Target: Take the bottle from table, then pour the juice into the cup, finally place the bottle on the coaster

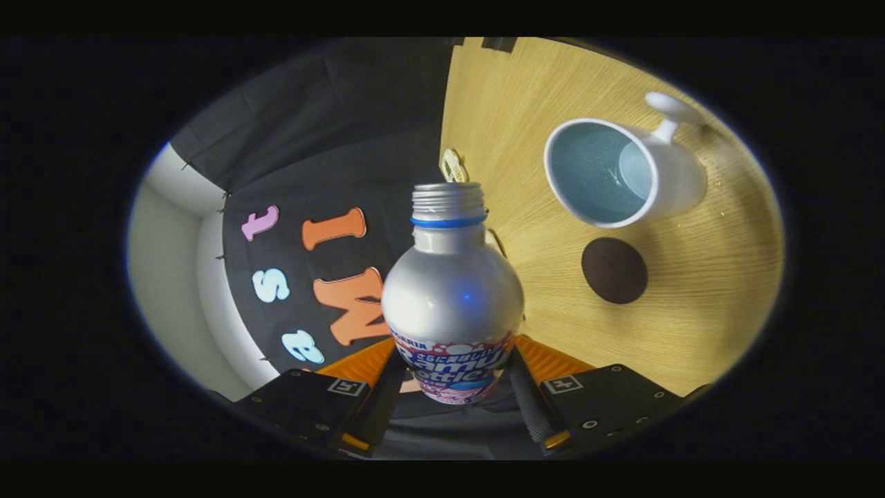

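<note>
Nearest, the black-and-orange two-finger gripper [453, 387] is clamped on the lower body of a silver metal bottle [451, 297] with a blue neck ring and uncapped threaded mouth, one finger on each side. Beyond the bottle, on the pale wooden table [705, 311], lies a round dark-brown coaster [614, 270]; farther past the coaster stands a white handled cup [622, 173], apart from it

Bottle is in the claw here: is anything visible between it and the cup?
Nothing visible. The claw is shut on the bottle; only bare table lies between it and the cup. The coaster sits beside that path.
</note>
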`<action>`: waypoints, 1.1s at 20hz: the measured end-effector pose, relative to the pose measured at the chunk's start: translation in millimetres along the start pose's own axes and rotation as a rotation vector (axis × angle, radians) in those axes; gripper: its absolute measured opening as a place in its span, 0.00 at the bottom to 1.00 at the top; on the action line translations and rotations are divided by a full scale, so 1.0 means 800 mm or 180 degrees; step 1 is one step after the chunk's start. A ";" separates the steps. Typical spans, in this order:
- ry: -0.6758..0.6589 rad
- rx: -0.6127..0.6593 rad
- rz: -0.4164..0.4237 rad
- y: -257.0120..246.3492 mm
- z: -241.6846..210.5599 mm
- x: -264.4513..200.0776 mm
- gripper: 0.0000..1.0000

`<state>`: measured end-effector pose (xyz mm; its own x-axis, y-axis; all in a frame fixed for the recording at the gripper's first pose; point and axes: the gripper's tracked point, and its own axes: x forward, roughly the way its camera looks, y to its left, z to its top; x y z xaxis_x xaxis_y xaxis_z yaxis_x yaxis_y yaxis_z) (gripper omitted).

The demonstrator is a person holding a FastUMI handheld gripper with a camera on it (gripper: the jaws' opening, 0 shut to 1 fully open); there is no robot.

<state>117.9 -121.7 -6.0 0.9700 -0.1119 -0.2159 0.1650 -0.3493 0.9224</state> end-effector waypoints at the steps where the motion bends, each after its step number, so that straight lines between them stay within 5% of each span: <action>1: 0.0010 0.0044 -0.0004 0.000 -0.001 0.000 0.77; 22: -0.0018 0.0605 -0.0009 0.013 0.002 0.009 0.77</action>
<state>126.1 -127.8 1.7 0.9685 -0.1157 -0.2206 0.1304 -0.5191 0.8447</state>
